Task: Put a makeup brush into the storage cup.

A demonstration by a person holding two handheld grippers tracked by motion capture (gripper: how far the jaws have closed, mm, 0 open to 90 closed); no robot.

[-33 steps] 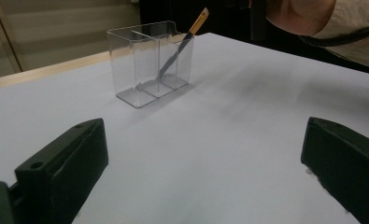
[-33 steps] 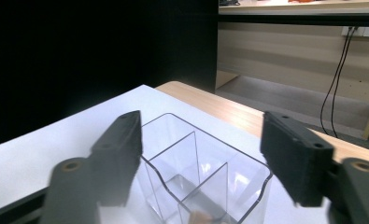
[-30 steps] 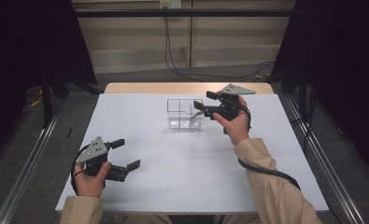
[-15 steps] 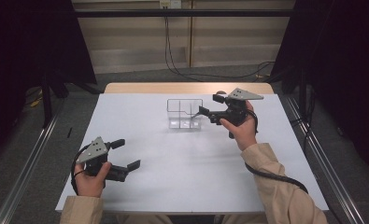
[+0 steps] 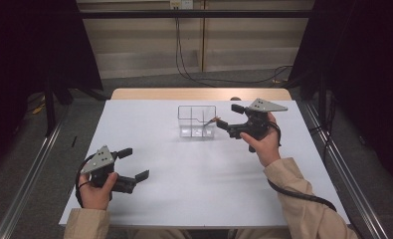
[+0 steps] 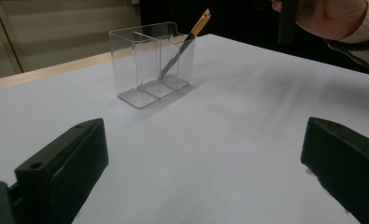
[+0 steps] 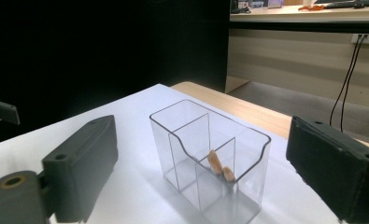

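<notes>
Tool in clear holder

A clear plastic holder (image 5: 197, 121) with compartments stands upright on the white table's far middle. Inside it a slim tool (image 6: 182, 49) with a dark shaft and a tan, forked top end leans aslant (its lower end is on the holder's floor), the tan tip (image 5: 215, 119) poking just above the rim on the right side.

One clear organizer box (image 5: 196, 120) stands on the one white table (image 5: 194, 184), split into compartments, at least three by the dividers. One pen-like tool (image 6: 182, 49) with a tan tip leans inside it. Two grippers: the left gripper (image 5: 129, 164) and the right gripper (image 5: 230, 117), one per hand
</notes>
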